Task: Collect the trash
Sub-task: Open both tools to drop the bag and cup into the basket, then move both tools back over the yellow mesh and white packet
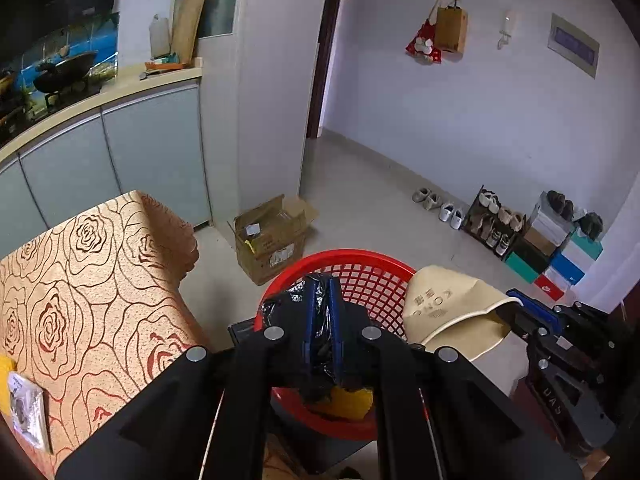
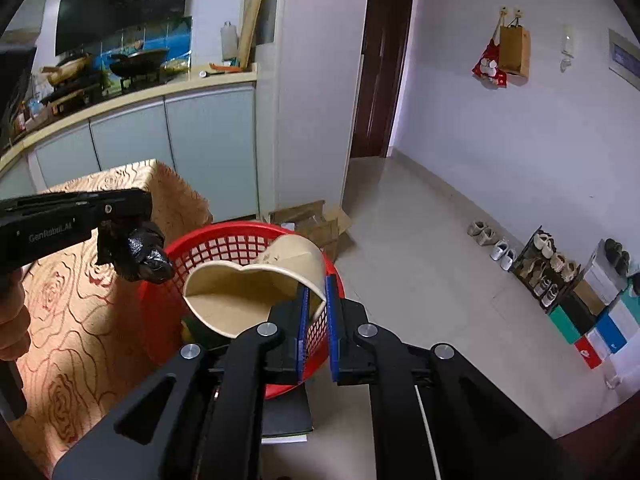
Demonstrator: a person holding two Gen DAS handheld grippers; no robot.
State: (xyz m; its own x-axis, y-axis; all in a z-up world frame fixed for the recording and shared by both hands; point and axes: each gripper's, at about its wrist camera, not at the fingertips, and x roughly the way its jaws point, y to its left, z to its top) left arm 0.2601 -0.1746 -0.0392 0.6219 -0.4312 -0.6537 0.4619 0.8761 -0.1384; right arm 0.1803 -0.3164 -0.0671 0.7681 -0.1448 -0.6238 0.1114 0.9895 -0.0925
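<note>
A crumpled black plastic bag (image 1: 320, 320) is pinched tight in the left gripper (image 1: 322, 292), right over the red basket (image 1: 360, 276). A squashed paper cup (image 2: 256, 284) hangs over the same basket, its rim squeezed between the blue fingers (image 2: 331, 300) of the right gripper (image 2: 316, 292). The basket sits beside a table with a rose-pattern cloth (image 1: 80, 280), and a cardboard box (image 1: 272, 236) stands on the floor behind it.

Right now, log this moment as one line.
left claw: shut on black plastic bag | right claw: shut on paper cup rim | both over red basket
</note>
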